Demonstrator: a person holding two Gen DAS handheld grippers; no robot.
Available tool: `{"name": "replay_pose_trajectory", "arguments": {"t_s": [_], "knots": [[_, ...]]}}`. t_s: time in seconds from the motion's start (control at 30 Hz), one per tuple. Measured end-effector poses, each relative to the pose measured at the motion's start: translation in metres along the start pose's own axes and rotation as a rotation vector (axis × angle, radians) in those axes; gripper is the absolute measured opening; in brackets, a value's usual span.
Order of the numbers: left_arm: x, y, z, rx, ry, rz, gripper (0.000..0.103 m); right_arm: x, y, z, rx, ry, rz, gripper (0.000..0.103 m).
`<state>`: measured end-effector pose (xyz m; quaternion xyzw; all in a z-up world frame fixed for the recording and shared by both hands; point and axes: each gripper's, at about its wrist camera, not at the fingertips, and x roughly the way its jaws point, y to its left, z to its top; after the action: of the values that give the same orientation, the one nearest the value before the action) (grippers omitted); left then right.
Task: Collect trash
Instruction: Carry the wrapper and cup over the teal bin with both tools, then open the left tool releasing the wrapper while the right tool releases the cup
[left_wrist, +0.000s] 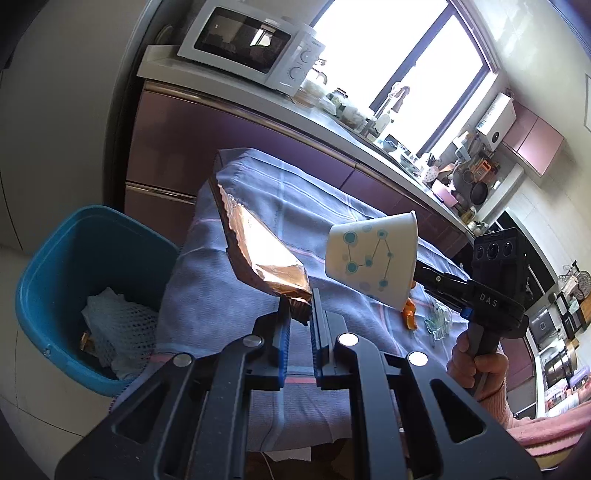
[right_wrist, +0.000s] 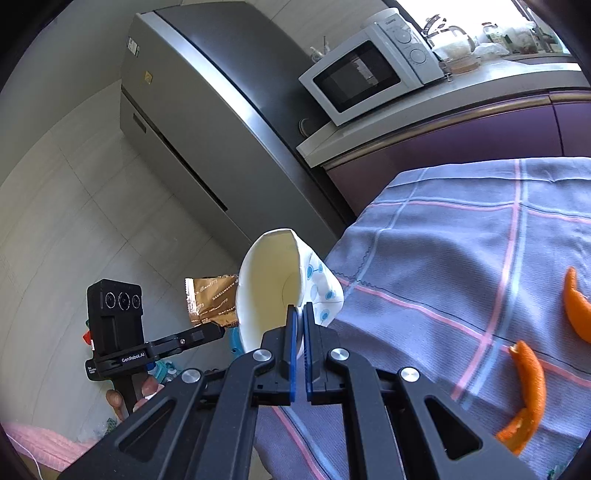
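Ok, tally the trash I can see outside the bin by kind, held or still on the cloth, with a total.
Paper cup, in the right gripper: 1
Gold wrapper, in the left gripper: 1
Orange peel pieces on the cloth: 2
Clear crumpled plastic scrap on the cloth: 1
Total: 5

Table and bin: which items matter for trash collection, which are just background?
Job:
- left gripper shut on gold wrapper
- right gripper shut on paper cup
- blue bin, netting already inside
- orange peels on the tablecloth

Background:
- microwave
- fridge
- counter clutter
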<state>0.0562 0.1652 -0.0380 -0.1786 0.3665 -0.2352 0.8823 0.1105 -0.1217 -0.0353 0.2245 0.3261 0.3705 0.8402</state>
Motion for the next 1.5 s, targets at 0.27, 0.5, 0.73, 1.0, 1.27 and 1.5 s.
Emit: {"name": "replay_pose_trajectory", "arguments": {"t_s": [0.27, 0.5, 0.73, 1.0, 1.27, 1.5], "knots": [[-0.030, 0.031, 0.006, -0.051, -0.045, 0.082, 0.010, 0.044, 0.022, 0.007, -0.037, 0.071, 0.054, 0.003], [-0.038, 0.057, 0.005, -0.094, -0.044, 0.132, 0.010, 0.079, 0.041, 0.014, -0.064, 0.120, 0.082, 0.003], [-0.034, 0.077, 0.001, -0.130, -0.024, 0.164, 0.010, 0.109, 0.052, 0.018, -0.087, 0.169, 0.091, 0.003], [-0.024, 0.095, -0.004, -0.161, 0.003, 0.201, 0.010, 0.141, 0.056, 0.018, -0.090, 0.226, 0.074, 0.003], [-0.009, 0.111, -0.007, -0.191, 0.037, 0.230, 0.011, 0.170, 0.058, 0.018, -0.095, 0.266, 0.040, 0.003], [0.004, 0.118, -0.010, -0.202, 0.066, 0.251, 0.011, 0.189, 0.063, 0.011, -0.112, 0.305, 0.006, 0.003]]}}
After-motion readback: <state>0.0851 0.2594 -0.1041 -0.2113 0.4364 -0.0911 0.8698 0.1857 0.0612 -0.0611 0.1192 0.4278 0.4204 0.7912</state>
